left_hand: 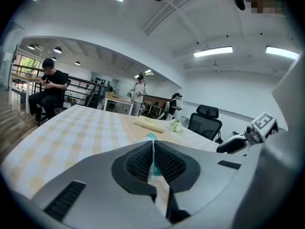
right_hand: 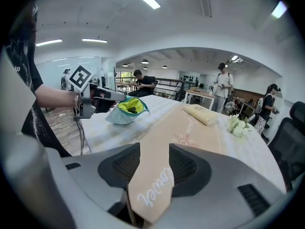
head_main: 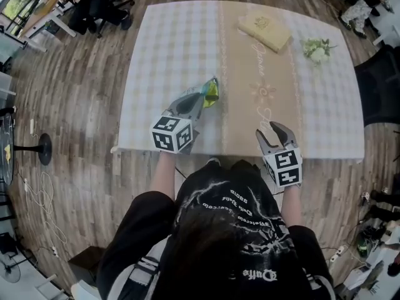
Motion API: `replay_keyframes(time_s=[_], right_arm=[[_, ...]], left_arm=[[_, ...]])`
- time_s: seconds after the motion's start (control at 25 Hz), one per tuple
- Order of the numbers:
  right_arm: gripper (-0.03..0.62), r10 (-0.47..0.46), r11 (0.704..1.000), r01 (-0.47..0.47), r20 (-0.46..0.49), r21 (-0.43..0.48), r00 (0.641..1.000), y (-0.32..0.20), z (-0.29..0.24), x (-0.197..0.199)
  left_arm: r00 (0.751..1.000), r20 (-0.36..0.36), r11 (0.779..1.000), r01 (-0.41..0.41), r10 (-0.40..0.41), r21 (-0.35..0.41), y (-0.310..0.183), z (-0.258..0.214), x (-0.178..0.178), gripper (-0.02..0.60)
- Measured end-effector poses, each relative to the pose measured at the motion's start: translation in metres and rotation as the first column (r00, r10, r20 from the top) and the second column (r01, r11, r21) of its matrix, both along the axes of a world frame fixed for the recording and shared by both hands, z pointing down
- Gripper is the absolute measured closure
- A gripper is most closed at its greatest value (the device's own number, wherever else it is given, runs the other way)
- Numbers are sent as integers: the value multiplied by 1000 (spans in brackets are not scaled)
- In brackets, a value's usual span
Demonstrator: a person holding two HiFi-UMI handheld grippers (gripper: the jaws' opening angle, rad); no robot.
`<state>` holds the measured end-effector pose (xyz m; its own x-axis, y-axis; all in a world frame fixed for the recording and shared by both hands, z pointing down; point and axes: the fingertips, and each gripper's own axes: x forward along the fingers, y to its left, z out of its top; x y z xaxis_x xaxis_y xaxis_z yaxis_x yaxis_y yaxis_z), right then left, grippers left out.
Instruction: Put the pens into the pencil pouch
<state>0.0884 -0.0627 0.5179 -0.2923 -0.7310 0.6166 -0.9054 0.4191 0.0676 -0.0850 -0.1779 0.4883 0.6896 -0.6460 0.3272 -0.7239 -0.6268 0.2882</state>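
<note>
Right gripper view: my left gripper (right_hand: 118, 98) pinches the teal pencil pouch (right_hand: 125, 113) on the table (right_hand: 109, 130); the dark shapes (right_hand: 132, 109) inside may be pens. My right gripper (right_hand: 153, 157) stands wide and empty. I see no loose pens, so I judge it nearly done.

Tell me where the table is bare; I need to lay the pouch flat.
Bare: checked cloth beyond the pouch, the runner mid-table, and the right side between flowers and right tool. Crowded: the far end around the yellow box.
</note>
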Motion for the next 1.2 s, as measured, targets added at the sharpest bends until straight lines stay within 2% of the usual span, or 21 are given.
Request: replay_keyframes(time_s=[0.24, 0.56, 0.88, 1.2], right_arm=[[397, 61, 998, -62, 38, 27, 997, 4, -8, 22], [396, 74, 996, -77, 62, 41, 995, 3, -15, 36], [395, 54, 998, -57, 73, 36, 996, 1, -16, 44], [389, 41, 999, -43, 76, 17, 996, 0, -10, 55]], left_arm=[[1000, -26, 998, -11, 10, -58, 11, 18, 21, 554], [1000, -20, 987, -25, 22, -159, 33, 51, 43, 554], [1000, -24, 975, 10, -15, -220, 40, 69, 52, 554], [995, 3, 949, 92, -96, -302, 50, 100, 59, 554]])
